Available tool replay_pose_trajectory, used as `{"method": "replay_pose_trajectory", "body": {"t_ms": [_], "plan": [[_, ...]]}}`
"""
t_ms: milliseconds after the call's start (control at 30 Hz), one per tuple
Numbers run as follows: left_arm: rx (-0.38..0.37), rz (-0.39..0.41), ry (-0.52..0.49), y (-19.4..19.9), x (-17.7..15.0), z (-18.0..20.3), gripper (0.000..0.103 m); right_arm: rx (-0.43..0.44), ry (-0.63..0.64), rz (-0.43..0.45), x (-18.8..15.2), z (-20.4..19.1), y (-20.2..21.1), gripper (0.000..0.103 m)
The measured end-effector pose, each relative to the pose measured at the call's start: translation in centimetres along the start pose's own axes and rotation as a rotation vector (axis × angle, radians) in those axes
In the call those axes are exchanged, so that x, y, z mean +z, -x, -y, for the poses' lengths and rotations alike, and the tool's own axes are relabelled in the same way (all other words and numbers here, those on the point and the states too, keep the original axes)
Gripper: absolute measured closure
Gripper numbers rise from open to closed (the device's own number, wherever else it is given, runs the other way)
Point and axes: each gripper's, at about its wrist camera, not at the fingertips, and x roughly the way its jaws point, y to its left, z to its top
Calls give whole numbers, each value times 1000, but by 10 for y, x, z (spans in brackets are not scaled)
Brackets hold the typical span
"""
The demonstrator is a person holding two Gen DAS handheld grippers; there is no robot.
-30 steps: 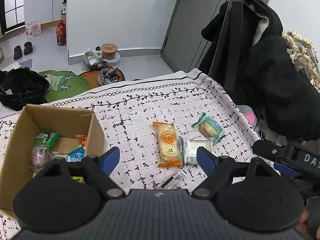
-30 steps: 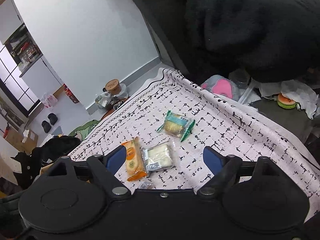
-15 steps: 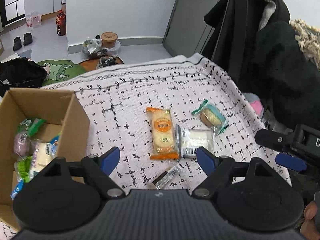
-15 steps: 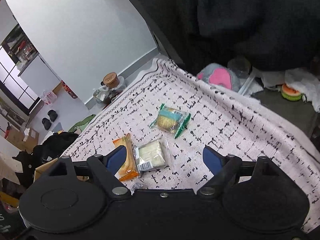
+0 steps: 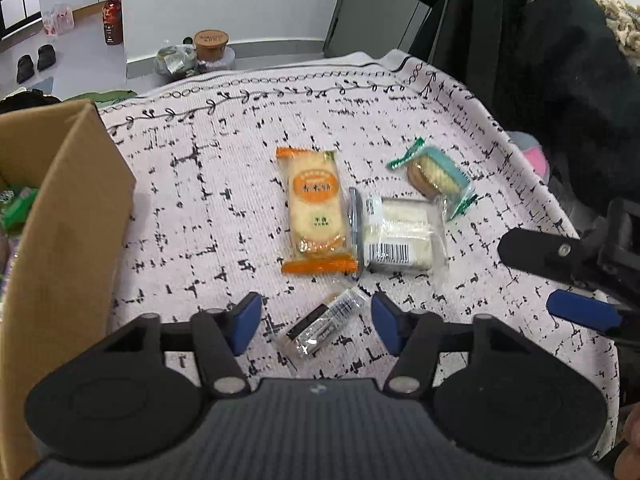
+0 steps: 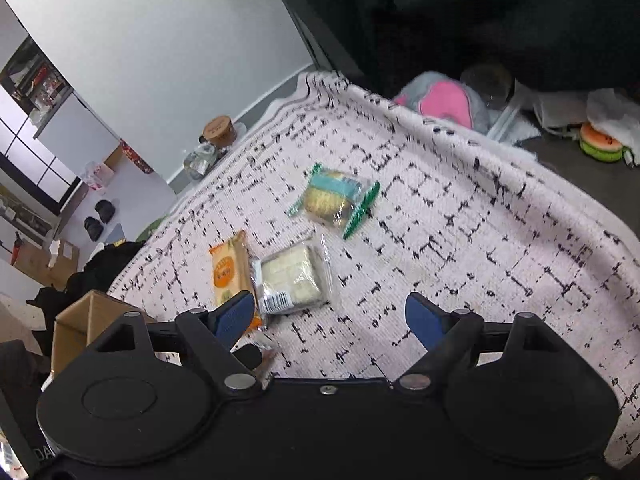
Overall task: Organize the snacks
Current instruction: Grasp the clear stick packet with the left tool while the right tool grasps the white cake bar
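Observation:
Several wrapped snacks lie on the patterned tablecloth [image 5: 208, 184]. An orange cracker pack [image 5: 316, 210] lies beside a clear white-cake pack [image 5: 398, 236], with a green-edged biscuit pack [image 5: 434, 176] behind them. A small clear stick pack [image 5: 324, 322] lies between the fingertips of my open left gripper [image 5: 316, 322], which hovers just above it. My open, empty right gripper [image 6: 330, 318] hangs over the cloth near the white-cake pack [image 6: 294, 276], with the orange pack [image 6: 230, 268] and biscuit pack [image 6: 334, 202] beyond. The right gripper also shows in the left wrist view [image 5: 576, 280].
A cardboard box [image 5: 68, 216] holding several snacks stands at the left; its corner shows in the right wrist view [image 6: 84, 320]. Dark coats [image 5: 540, 60] hang at the right behind the table edge. A pink plush [image 6: 444, 100] lies beyond the far edge.
My left gripper has moved right from the box and down toward the snacks, and now brackets the small stick pack. My right gripper has dipped closer to the cloth.

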Motion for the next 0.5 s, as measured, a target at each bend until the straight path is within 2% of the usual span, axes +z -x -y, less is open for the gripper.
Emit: {"method": "replay_pose_trajectory", "body": {"t_ms": [100,267,367,400,500], "plan": [[-1,-9,-6,-7,-2,3,48,1,1,-24,-1,1,-10,25],[16,-34,-13,-21,-5,3,60,7,8,-36,1,0,-20,25],[45,-30,-31,-22,-6,5,76,9,10,-45,2,-2,-26,25],[54,-33,-26,-22,-5,4,87,13,13,-45,3,-3,-27,25],[33,-37,5,-18,-1,-3,87,15,26,-28,6,-7,-31,25]]}}
